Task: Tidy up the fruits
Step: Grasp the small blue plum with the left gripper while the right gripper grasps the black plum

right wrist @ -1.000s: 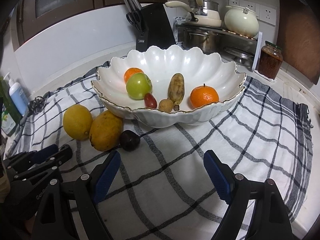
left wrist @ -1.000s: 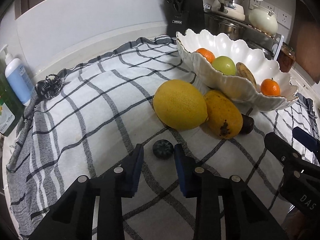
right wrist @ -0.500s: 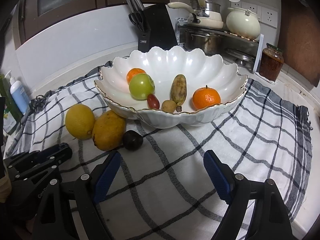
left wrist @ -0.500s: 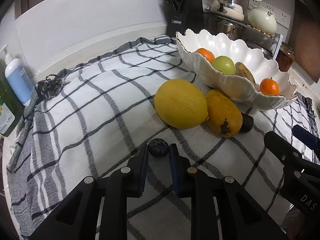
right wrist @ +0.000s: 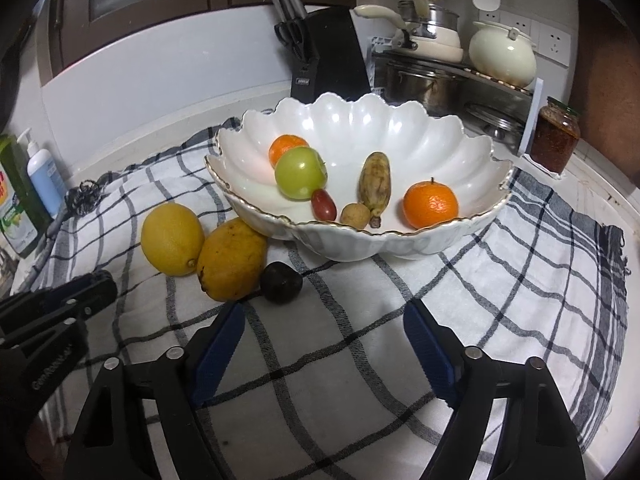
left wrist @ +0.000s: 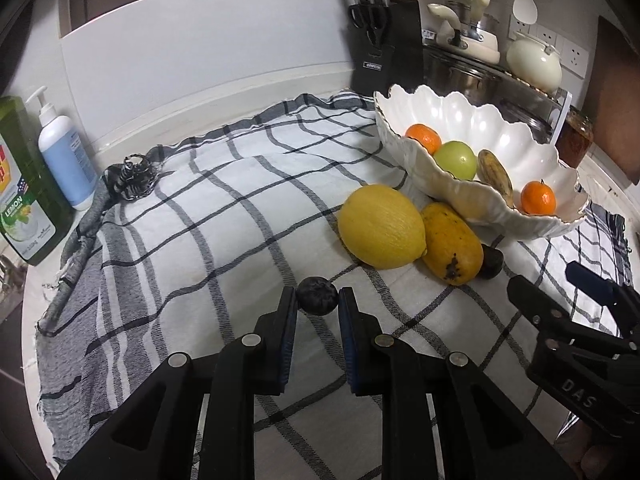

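Note:
My left gripper (left wrist: 318, 302) is shut on a small dark blueberry (left wrist: 318, 300), held at its fingertips just above the checked cloth (left wrist: 224, 216). A yellow lemon (left wrist: 380, 226), an orange mango (left wrist: 452, 244) and a dark round fruit (left wrist: 491, 262) lie beside the white scalloped bowl (left wrist: 460, 120). The bowl (right wrist: 360, 120) holds two tangerines, a green apple (right wrist: 301, 173), a small banana, a red grape and a brown longan. My right gripper (right wrist: 324, 342) is open and empty above the cloth, in front of the bowl.
A green soap bottle (left wrist: 24, 184) and a blue pump bottle (left wrist: 64, 160) stand at the left edge. A knife block (left wrist: 386, 52), pots and a kettle (right wrist: 502, 54) stand behind the bowl. A jar (right wrist: 556, 140) stands at right. A dark hair clip (left wrist: 134, 176) lies on the cloth.
My left gripper has closed its fingers onto the blueberry and lifted back a little. My right gripper has stayed open and drifted slightly.

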Action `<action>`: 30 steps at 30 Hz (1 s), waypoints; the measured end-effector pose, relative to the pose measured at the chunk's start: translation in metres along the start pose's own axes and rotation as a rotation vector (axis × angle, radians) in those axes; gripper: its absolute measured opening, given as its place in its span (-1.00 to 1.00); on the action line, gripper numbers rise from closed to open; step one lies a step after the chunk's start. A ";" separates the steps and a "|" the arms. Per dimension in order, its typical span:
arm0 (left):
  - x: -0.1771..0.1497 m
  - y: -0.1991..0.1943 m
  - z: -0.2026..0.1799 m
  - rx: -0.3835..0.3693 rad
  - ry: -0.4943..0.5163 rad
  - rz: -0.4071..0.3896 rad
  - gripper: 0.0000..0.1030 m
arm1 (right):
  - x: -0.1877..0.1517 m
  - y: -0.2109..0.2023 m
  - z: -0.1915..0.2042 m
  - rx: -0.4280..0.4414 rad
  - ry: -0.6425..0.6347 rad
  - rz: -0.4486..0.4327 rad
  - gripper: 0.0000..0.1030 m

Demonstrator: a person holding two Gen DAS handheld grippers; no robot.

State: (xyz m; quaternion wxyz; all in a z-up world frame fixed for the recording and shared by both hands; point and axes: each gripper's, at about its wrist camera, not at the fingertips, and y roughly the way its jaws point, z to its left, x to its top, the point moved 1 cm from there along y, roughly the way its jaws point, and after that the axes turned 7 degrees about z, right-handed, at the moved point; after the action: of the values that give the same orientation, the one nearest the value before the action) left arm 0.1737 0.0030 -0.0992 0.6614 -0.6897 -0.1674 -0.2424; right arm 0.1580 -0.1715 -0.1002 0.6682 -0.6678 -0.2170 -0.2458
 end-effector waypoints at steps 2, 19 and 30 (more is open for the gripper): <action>0.001 0.000 0.002 0.002 -0.007 0.000 -0.58 | 0.002 0.005 0.002 -0.007 -0.013 0.010 0.45; 0.006 0.008 0.016 -0.004 -0.047 0.012 -0.58 | 0.019 0.032 0.020 0.012 -0.056 0.063 -0.15; 0.005 0.011 0.017 -0.012 -0.052 0.018 -0.58 | 0.022 0.045 0.022 0.045 -0.038 0.089 -0.34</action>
State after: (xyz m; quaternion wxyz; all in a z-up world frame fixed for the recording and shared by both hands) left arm 0.1858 0.0189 -0.1057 0.6548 -0.7013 -0.1768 -0.2194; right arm 0.2040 -0.1506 -0.1219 0.6893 -0.6660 -0.2051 -0.1980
